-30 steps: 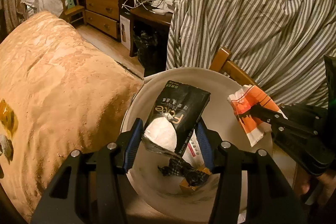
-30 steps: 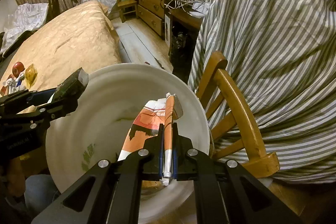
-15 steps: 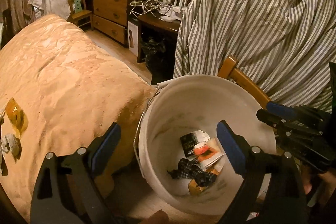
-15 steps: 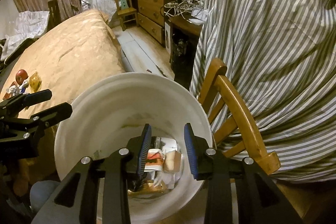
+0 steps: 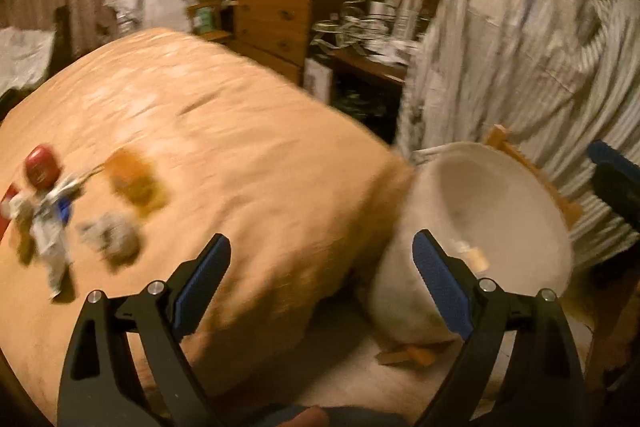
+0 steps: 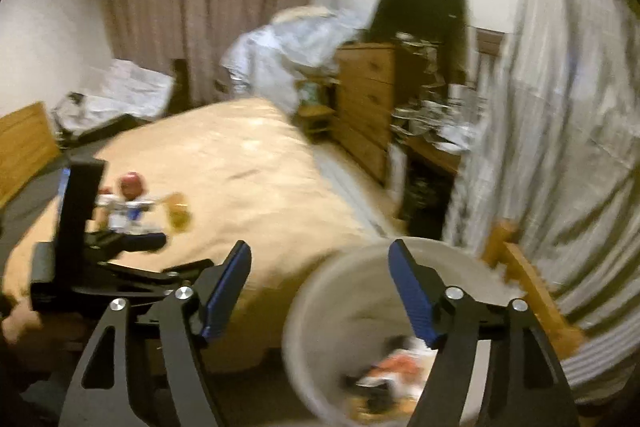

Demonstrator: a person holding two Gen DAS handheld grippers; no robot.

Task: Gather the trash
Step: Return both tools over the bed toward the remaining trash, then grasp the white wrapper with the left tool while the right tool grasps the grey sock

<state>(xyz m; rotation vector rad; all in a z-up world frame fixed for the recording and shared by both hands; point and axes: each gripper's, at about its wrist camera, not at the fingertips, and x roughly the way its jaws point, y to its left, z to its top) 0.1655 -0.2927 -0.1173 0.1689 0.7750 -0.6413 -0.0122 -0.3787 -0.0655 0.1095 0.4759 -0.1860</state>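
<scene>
While both views are blurred, the left hand-held gripper point(image 5: 322, 269) stands wide apart and empty beside the round white plastic bucket point(image 5: 532, 195). Right hand-held gripper point(image 6: 320, 281) has just been opening, nothing between its jaws, above that bucket. Orange-and-white crumpled wrappers point(image 6: 396, 367) lie inside it; further scraps point(image 5: 110, 237) rest on the tan bed point(image 5: 240, 131) beside the bucket.
</scene>
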